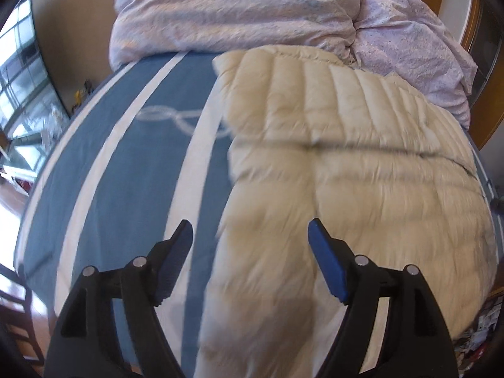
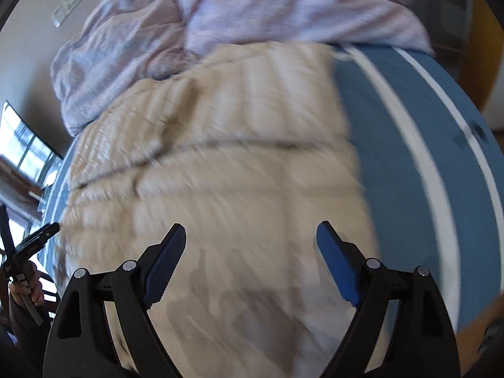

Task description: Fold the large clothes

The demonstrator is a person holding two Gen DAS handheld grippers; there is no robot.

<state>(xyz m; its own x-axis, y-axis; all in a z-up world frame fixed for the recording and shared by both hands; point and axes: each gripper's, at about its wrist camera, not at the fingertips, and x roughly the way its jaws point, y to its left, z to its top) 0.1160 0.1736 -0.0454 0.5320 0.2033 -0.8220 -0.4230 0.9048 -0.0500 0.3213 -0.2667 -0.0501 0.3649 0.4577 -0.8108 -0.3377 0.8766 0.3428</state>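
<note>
A cream quilted down jacket [image 1: 330,157] lies spread on a blue bed cover with white stripes [image 1: 132,163]. It also shows in the right wrist view [image 2: 220,163], blurred by motion. My left gripper [image 1: 250,230] is open and empty above the jacket's near left edge. My right gripper [image 2: 250,231] is open and empty above the jacket's near part. The left gripper also shows at the left edge of the right wrist view [image 2: 34,239], beside the jacket's left edge.
A crumpled pink-lilac duvet [image 1: 252,15] is piled at the far end of the bed, also in the right wrist view [image 2: 220,15]. A window [image 1: 22,88] is at the left. Wooden furniture [image 1: 485,63] stands at the right. The blue cover [image 2: 409,157] lies right of the jacket.
</note>
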